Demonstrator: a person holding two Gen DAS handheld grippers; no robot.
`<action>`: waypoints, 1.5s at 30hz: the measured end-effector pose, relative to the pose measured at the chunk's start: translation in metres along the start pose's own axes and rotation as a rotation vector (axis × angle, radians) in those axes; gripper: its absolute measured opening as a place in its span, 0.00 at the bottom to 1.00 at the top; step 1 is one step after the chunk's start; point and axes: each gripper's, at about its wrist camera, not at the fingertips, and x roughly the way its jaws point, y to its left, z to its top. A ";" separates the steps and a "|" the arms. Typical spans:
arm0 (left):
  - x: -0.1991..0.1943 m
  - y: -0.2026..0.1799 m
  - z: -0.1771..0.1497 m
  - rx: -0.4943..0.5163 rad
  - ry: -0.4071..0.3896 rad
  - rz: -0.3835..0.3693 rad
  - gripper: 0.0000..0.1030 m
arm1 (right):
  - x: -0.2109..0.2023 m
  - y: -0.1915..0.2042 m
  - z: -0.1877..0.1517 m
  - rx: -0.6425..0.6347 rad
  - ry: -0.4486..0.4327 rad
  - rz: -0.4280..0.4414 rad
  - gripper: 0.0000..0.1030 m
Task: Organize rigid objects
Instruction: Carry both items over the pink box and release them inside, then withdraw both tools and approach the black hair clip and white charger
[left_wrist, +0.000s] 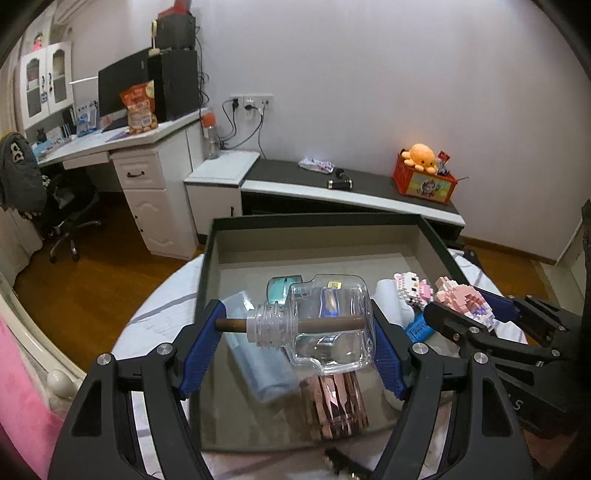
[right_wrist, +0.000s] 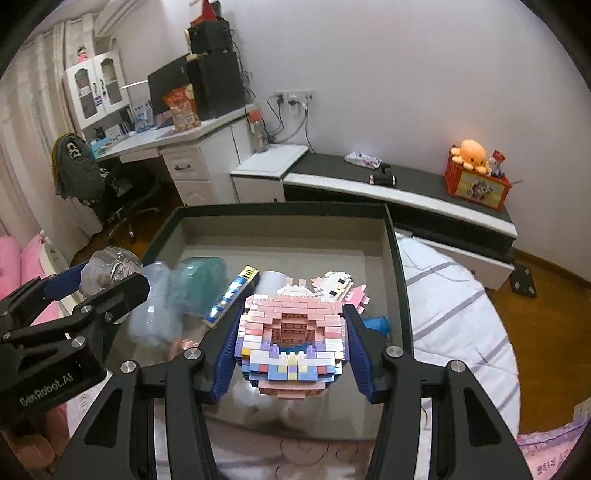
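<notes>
Gripping end-to-end, the left gripper (left_wrist: 295, 328) pinches a clear plastic bottle (left_wrist: 325, 325) that could squirt loose; the right gripper (right_wrist: 291, 354), at 3 o'clock, clamps a pink brick-built figure (right_wrist: 291, 343) that might crumble over the dark shallow tray (left_wrist: 436, 240).

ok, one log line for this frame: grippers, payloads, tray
left gripper: shut on clear plastic bottle | right gripper: shut on pink brick-built figure | both above dark tray

Rose-gold cup (left_wrist: 338, 404) partly hidden under clear bottle (left_wrist: 325, 321).
</notes>
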 end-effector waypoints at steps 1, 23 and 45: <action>0.007 0.000 0.001 -0.003 0.008 -0.001 0.73 | 0.005 -0.003 0.000 0.004 0.006 -0.003 0.52; -0.041 0.030 -0.018 -0.050 -0.066 0.055 1.00 | -0.021 -0.009 -0.011 0.082 -0.059 -0.006 1.00; -0.134 0.040 -0.085 -0.108 -0.067 0.055 1.00 | -0.140 0.006 -0.095 0.131 -0.150 -0.057 1.00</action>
